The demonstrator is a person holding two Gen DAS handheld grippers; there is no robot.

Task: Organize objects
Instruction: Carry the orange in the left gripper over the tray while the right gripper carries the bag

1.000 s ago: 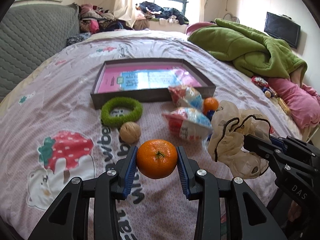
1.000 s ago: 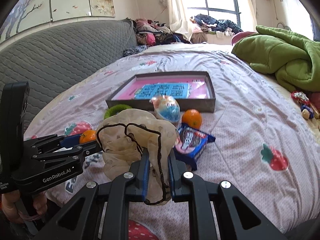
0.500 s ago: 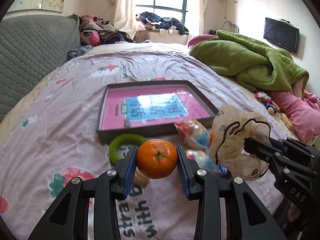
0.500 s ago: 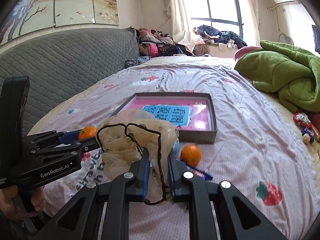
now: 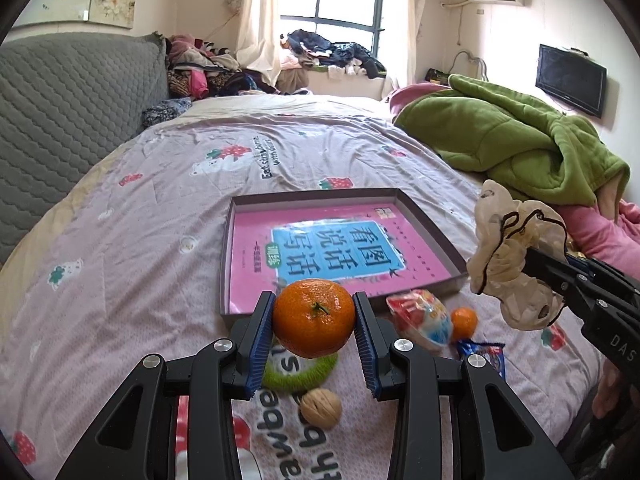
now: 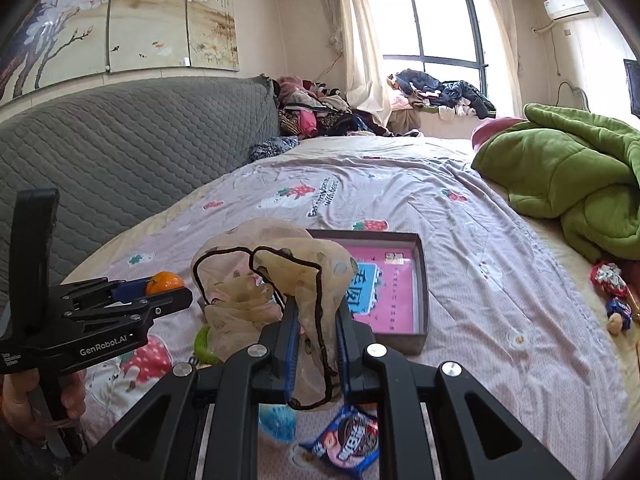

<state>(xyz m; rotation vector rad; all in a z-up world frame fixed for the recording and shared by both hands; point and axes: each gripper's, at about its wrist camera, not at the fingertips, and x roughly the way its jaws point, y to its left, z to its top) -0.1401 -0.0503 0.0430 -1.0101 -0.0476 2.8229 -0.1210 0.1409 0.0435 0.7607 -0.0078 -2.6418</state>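
left gripper (image 5: 314, 326) pinches round orange mandarin (image 5: 313, 323) | right gripper (image 6: 316, 344) clamps sheer beige scrunchie (image 6: 272, 280) | step – carry level to shallow grey tray (image 5: 230, 264) beyond fingertips, release low

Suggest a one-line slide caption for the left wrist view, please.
Left gripper clamps a mandarin above the bedspread, facing the shallow box.

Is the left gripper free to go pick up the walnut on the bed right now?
Probably not: the left gripper is shut on an orange. The walnut lies uncovered just below it, but the orange must go first.
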